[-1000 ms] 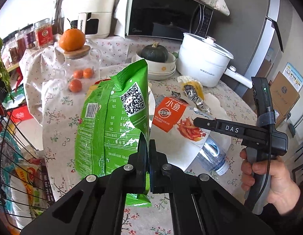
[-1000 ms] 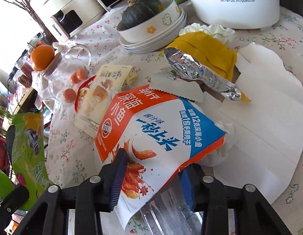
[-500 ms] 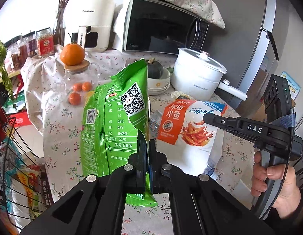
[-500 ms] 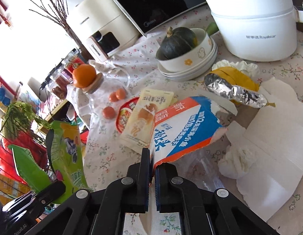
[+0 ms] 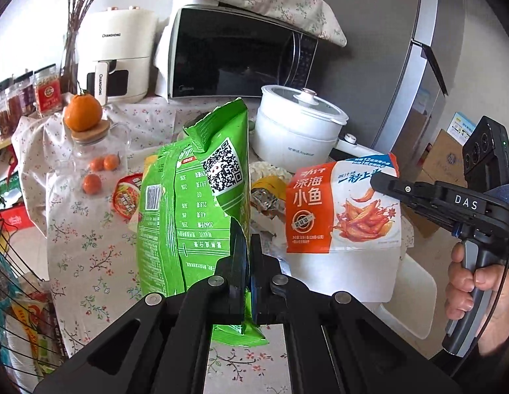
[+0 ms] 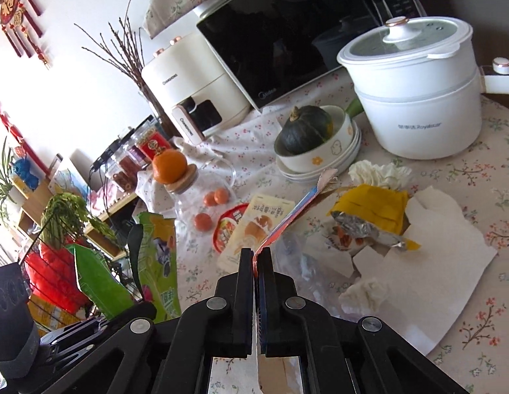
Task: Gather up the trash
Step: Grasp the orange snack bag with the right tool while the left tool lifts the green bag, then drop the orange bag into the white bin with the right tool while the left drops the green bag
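My left gripper [image 5: 249, 246] is shut on a green snack bag [image 5: 195, 203] and holds it upright above the table's near edge. My right gripper [image 6: 256, 257] is shut on an orange and white fish snack bag [image 5: 343, 207], held in the air to the right of the green bag; in the right wrist view the bag shows edge-on [image 6: 297, 207]. On the floral tablecloth [image 6: 484, 138] lie a pale bread wrapper [image 6: 254, 226], a red round lid [image 6: 226, 229], a foil and yellow wrapper [image 6: 369, 223], crumpled tissues [image 6: 379, 170] and white paper [image 6: 445, 262].
At the back stand a microwave [image 5: 238, 52], an air fryer [image 5: 118, 55], a white electric pot [image 5: 297, 131] and bowls with a squash [image 6: 307, 131]. A glass jar with an orange on top [image 5: 90, 144] stands left. A wire basket [image 5: 11, 279] sits below at the left.
My right gripper closed on the orange fish snack bag and lifted it off the table. My left gripper kept hold of the green bag and drew back and up a little.
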A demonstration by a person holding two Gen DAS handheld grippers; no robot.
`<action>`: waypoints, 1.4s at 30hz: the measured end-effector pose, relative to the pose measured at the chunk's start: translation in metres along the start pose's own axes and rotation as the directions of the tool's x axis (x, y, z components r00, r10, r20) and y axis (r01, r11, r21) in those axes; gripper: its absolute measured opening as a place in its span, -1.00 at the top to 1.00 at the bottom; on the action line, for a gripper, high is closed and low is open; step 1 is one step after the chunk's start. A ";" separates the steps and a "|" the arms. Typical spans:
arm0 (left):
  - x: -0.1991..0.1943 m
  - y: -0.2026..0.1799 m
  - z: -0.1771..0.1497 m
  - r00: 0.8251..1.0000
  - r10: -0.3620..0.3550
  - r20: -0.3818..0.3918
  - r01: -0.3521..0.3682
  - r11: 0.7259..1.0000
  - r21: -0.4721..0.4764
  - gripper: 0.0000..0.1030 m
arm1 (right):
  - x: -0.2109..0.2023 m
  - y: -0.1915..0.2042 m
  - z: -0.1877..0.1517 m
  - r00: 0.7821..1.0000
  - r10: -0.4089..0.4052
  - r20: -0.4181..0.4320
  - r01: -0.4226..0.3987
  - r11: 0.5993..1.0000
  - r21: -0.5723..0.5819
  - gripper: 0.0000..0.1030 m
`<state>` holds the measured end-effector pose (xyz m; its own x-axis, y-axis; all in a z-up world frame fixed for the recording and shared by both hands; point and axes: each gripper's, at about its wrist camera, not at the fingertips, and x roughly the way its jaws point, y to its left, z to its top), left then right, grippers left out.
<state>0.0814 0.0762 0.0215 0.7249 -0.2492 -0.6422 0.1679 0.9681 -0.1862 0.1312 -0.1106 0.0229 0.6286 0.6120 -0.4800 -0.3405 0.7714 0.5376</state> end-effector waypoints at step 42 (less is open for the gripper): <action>0.049 -0.270 -0.044 0.923 -0.339 -0.183 0.383 0.858 0.341 1.00 | -0.228 -0.235 -0.079 0.839 -0.541 -0.063 0.538 0.805 0.251 0.97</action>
<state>0.0427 -0.1985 0.0075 0.4895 -0.5630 -0.6659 0.6498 0.7448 -0.1520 0.0123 -0.4174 -0.0489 0.6671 0.1074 -0.7372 0.2393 0.9062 0.3486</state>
